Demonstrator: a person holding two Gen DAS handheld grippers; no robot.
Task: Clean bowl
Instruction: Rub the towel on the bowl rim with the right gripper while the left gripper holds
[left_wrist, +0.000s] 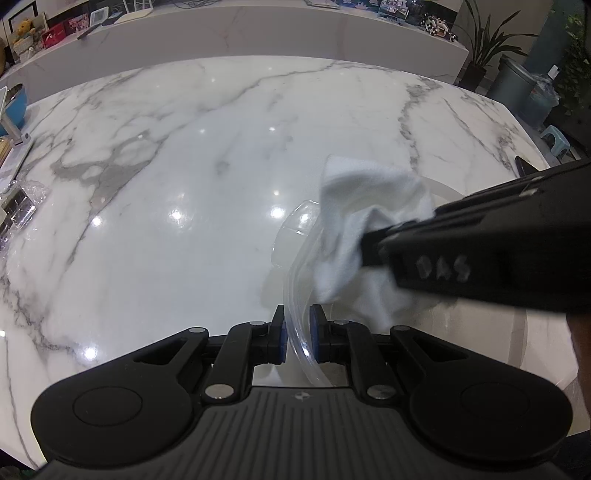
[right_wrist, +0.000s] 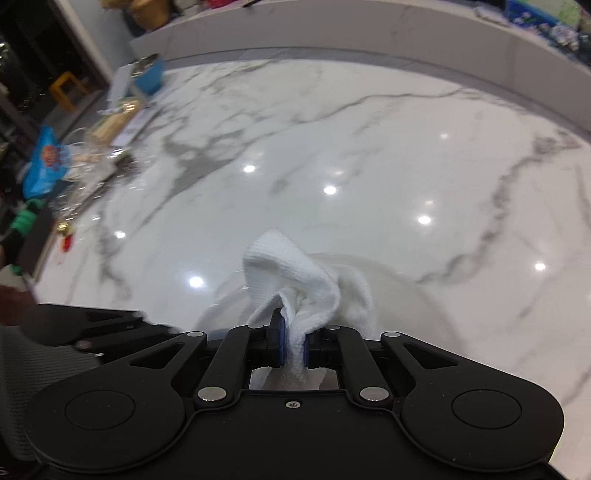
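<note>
A clear glass bowl (left_wrist: 295, 236) stands on the white marble table (left_wrist: 166, 166). My left gripper (left_wrist: 297, 334) is shut on the bowl's near rim, one blue pad on each side of the wall. My right gripper (right_wrist: 292, 341) is shut on a white cloth (right_wrist: 306, 284). In the left wrist view the right gripper (left_wrist: 373, 243) reaches in from the right and holds the cloth (left_wrist: 365, 225) inside the bowl. In the right wrist view the bowl (right_wrist: 391, 284) shows only faintly behind the cloth.
A blue container (left_wrist: 14, 107) and clear plastic items (left_wrist: 18, 206) sit at the table's left edge. In the right wrist view a blue bag (right_wrist: 46, 162) and clutter (right_wrist: 99, 155) lie at the left. A raised white counter (left_wrist: 258, 29) runs behind the table.
</note>
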